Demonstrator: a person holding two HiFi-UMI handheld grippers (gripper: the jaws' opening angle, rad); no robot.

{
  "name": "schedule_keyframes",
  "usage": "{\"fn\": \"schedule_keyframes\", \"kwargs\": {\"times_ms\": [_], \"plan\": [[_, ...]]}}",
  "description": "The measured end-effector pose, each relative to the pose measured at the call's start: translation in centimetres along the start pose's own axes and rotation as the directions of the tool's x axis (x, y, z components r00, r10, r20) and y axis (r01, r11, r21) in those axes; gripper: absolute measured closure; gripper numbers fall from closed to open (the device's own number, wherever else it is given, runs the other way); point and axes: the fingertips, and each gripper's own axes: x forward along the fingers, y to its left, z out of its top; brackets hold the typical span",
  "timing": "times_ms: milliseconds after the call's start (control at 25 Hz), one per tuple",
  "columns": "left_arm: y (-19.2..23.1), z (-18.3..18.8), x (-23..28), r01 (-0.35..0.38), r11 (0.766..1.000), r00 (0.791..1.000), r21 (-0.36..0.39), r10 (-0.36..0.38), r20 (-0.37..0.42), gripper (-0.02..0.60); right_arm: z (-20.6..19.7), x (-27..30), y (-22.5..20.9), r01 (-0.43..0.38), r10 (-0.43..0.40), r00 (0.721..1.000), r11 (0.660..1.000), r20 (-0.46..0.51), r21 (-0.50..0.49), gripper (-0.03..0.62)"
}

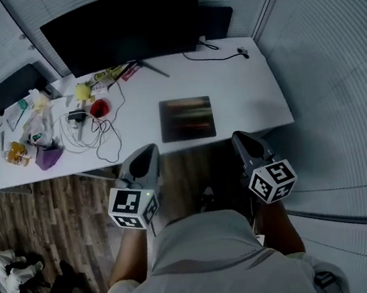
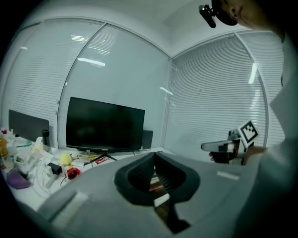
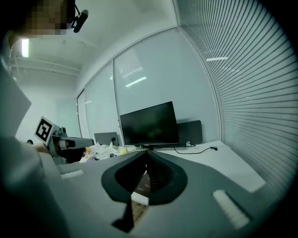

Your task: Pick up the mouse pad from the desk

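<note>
A dark rectangular mouse pad (image 1: 187, 118) lies flat on the white desk (image 1: 245, 100), near its front edge. My left gripper (image 1: 148, 151) hovers just short of the desk's front edge, left of the pad, jaws shut and empty. My right gripper (image 1: 239, 137) hangs at the same distance on the pad's right side, also shut with nothing held. In the left gripper view the shut gripper (image 2: 155, 155) points at the desk, and a strip of the mouse pad (image 2: 155, 182) shows through it. The right gripper view shows the shut gripper (image 3: 147, 151) over the mouse pad (image 3: 142, 180).
A large black monitor (image 1: 124, 25) stands at the desk's back. Clutter fills the left part: white cables (image 1: 97, 131), a red object (image 1: 99, 108), a yellow ball (image 1: 81, 91), a purple item (image 1: 49, 156). A black cable (image 1: 215, 55) runs at the back right. Window blinds close the right side.
</note>
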Motion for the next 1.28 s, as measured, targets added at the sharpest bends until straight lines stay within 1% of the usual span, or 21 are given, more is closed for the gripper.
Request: {"fn": "schedule_keyframes", "kwargs": {"times_ms": [160, 320, 440, 560, 680, 840, 1120, 1280], "plan": [[-0.5, -0.1, 4.7, -0.020, 1.000, 0.999, -0.005, 0.020, -0.037, 0.581, 0.3, 2.2, -4.6, -0.023, 0.024, 0.999, 1.000, -0.025, 0.020, 0.588], [-0.9, -0.7, 9.0, -0.041, 0.999, 0.997, -0.023, 0.039, -0.068, 0.581, -0.5, 4.0, -8.7, -0.045, 0.047, 0.997, 0.998, -0.067, 0.037, 0.588], [-0.9, -1.2, 11.5, -0.040, 0.999, 0.995, -0.024, 0.038, -0.090, 0.581, -1.3, 5.3, -11.5, -0.032, 0.037, 0.995, 0.998, -0.087, 0.056, 0.588], [-0.2, -2.3, 13.0, -0.039, 0.999, 0.991, -0.029, 0.035, -0.127, 0.581, -1.9, 6.4, -12.9, -0.014, 0.022, 0.995, 0.996, -0.099, 0.084, 0.588], [1.2, -2.7, 14.5, -0.033, 0.999, 0.990, -0.038, 0.028, -0.139, 0.581, -2.2, 8.0, -13.4, -0.008, 0.018, 0.992, 0.996, -0.121, 0.087, 0.588], [3.5, -2.3, 16.3, 0.000, 0.999, 0.989, -0.051, -0.008, -0.145, 0.581, -1.5, 10.4, -13.1, 0.021, -0.009, 0.991, 0.996, -0.136, 0.082, 0.588], [9.3, -3.1, 18.8, 0.073, 0.994, 0.982, -0.084, -0.086, -0.168, 0.581, -0.9, 17.0, -10.6, 0.060, -0.051, 0.984, 0.997, -0.171, 0.047, 0.588], [12.0, -3.9, 20.1, 0.075, 0.992, 0.976, -0.099, -0.093, -0.198, 0.581, -1.3, 19.8, -9.4, 0.056, -0.050, 0.979, 0.998, -0.197, 0.027, 0.588]]}}
